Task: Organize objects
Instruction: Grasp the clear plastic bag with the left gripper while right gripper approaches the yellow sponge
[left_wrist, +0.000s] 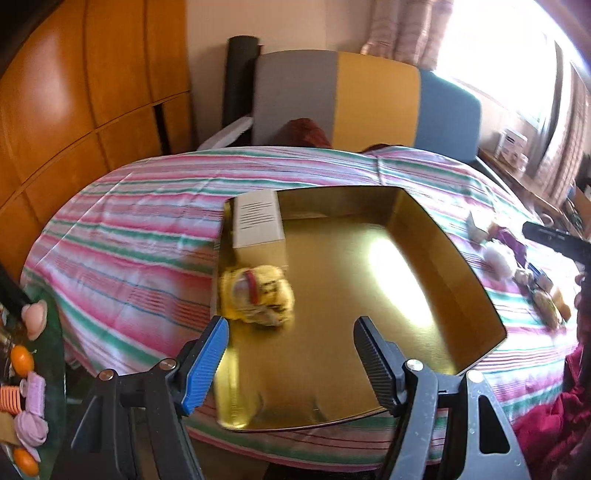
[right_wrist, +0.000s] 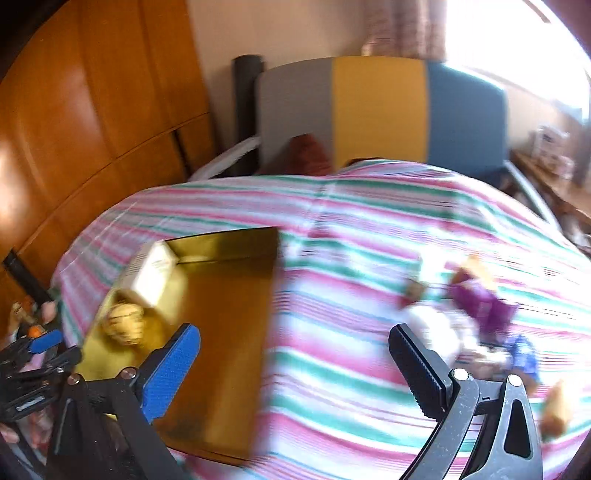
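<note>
A gold tray (left_wrist: 369, 350) lies on the striped bed cover (left_wrist: 129, 240). A white box (left_wrist: 258, 221) stands in the tray's far left corner, and a yellow plush toy (left_wrist: 258, 299) lies just in front of it. My left gripper (left_wrist: 291, 325) hovers over the tray's near side, open, with nothing between its fingers. In the blurred right wrist view, my right gripper (right_wrist: 295, 330) is wide open and empty above the cover, between the tray (right_wrist: 221, 314) and a pile of small items: a white fluffy one (right_wrist: 432, 325) and a purple one (right_wrist: 484, 306).
A wooden wardrobe (left_wrist: 74, 110) stands on the left and a grey, yellow and blue headboard (left_wrist: 369, 103) at the back. A glass side table (left_wrist: 55, 369) with small toys is at the lower left. Red cloth (left_wrist: 546, 424) lies at the lower right.
</note>
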